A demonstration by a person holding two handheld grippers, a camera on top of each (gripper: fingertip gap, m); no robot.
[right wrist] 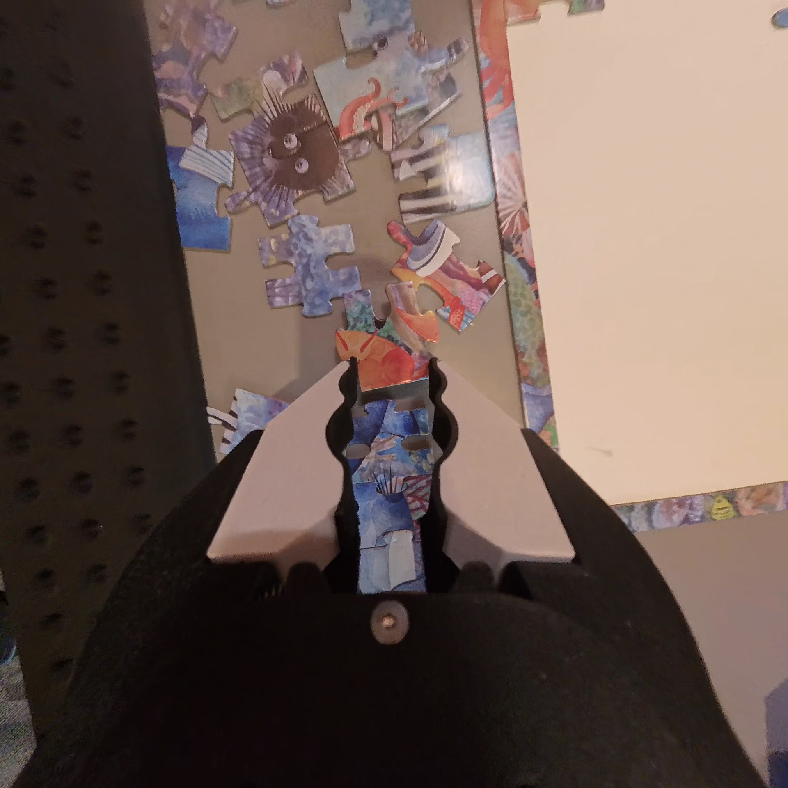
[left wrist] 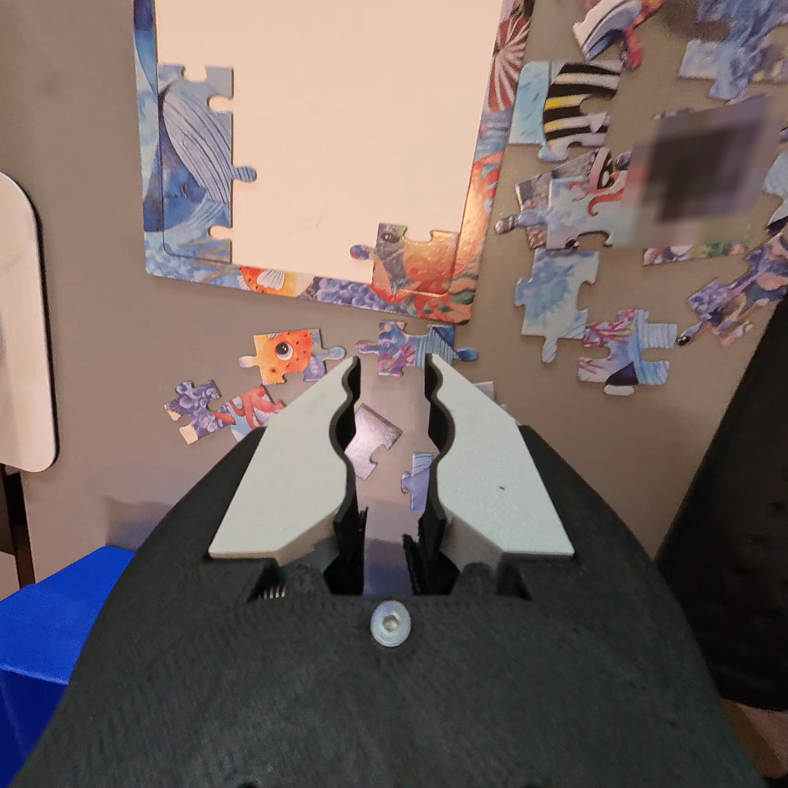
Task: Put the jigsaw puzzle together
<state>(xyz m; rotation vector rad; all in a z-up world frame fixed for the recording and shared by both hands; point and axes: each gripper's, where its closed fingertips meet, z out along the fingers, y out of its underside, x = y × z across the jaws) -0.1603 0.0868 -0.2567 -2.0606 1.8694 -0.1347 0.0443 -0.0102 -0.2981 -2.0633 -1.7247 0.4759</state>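
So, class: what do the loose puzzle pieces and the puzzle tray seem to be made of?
Loose puzzle pieces: likely printed cardboard with a glossy face; flat die-cut edges, glare on several. Puzzle tray: probably cardboard too, with a printed border and a plain matte cream floor.

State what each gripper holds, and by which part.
The right gripper pinches an orange cardboard jigsaw piece by its near edge. The left gripper is open, holding nothing.

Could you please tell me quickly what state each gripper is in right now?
Left gripper: open, jaws apart, holding nothing.
Right gripper: shut on an orange puzzle piece.
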